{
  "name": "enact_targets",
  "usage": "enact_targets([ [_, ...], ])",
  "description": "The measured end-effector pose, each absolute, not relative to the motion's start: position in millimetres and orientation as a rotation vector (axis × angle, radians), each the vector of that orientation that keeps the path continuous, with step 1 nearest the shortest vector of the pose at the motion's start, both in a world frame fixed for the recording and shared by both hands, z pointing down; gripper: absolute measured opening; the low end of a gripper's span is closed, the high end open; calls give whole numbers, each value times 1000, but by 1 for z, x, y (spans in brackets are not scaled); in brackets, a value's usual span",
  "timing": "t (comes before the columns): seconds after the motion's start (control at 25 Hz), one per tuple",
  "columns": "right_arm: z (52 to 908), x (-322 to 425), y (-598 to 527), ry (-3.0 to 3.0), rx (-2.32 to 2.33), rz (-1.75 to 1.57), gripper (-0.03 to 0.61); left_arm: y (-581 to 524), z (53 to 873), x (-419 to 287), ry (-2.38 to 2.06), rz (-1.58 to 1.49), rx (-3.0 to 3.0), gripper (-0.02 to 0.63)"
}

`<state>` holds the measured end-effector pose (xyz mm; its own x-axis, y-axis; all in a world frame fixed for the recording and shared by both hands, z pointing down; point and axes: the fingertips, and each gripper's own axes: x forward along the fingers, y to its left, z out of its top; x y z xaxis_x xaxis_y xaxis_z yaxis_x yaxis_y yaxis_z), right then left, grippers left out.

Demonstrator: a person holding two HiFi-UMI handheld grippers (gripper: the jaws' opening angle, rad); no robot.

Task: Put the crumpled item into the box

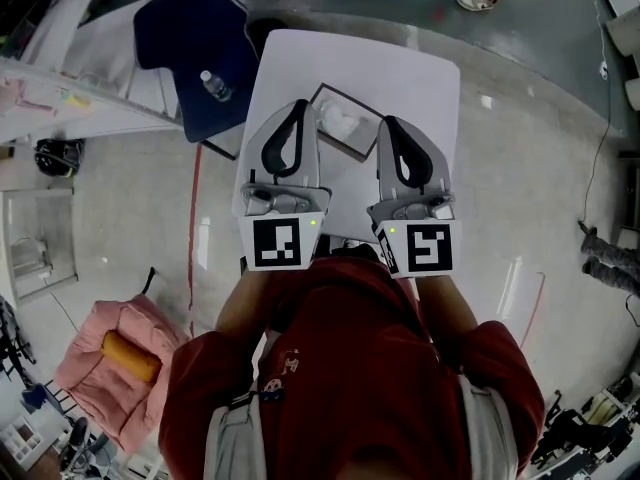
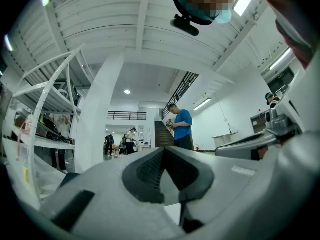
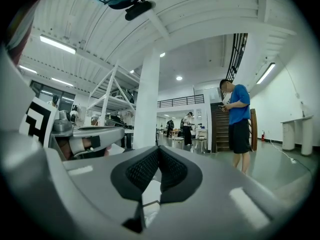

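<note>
Between the left gripper (image 1: 297, 108) and right gripper (image 1: 392, 124), both closed on nothing, the crumpled item (image 1: 338, 120) lay white and lumpy inside the box (image 1: 350, 96).

we only see a slice of the box (image 1: 338, 95) between left tool (image 1: 297, 108) and right tool (image 1: 393, 126), crumpled item (image 1: 345, 123) inside half hidden, table's (image 1: 400, 78) near edge covered

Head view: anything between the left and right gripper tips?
Yes: the open box on the white table sits between left gripper and right gripper, something white and crumpled inside. Head view only.
</note>
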<state>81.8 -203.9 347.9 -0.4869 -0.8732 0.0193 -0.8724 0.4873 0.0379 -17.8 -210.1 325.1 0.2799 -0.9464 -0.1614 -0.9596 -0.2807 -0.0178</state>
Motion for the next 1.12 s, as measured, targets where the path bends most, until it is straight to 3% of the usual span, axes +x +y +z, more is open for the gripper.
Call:
enact_targets([
  [1.12,362,65,-209,-2648,1504,-30,2,-206,328,-36,1845,207,-2416,3],
])
